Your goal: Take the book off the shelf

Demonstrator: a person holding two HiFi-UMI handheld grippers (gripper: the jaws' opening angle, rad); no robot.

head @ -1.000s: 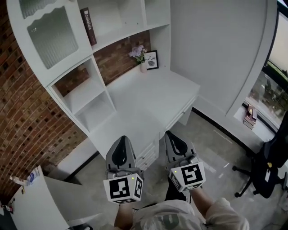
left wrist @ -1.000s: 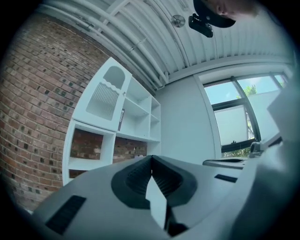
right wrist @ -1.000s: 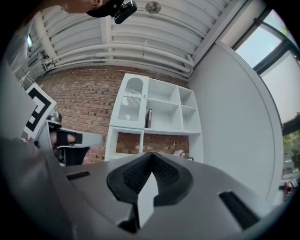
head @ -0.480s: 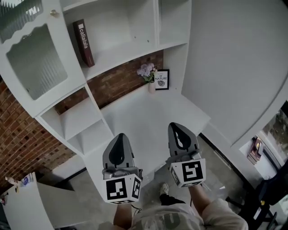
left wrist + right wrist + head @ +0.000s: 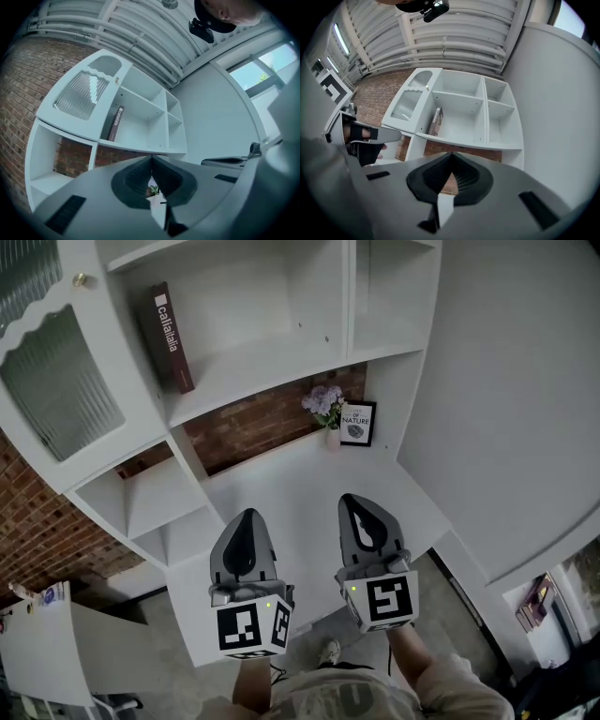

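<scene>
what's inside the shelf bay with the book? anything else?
Only the book, standing against the left wall. The rest of the bay looks bare. The narrow strip between the book and that wall is covered.

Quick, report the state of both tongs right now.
Left tongs: closed, holding nothing.
Right tongs: closed, holding nothing.

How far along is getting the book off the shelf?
Nothing is done yet: the book stands on the shelf. In hand: the left gripper and right gripper are shut, empty, well short of it. Left: reach up, open, grip the book, pull it out.
</scene>
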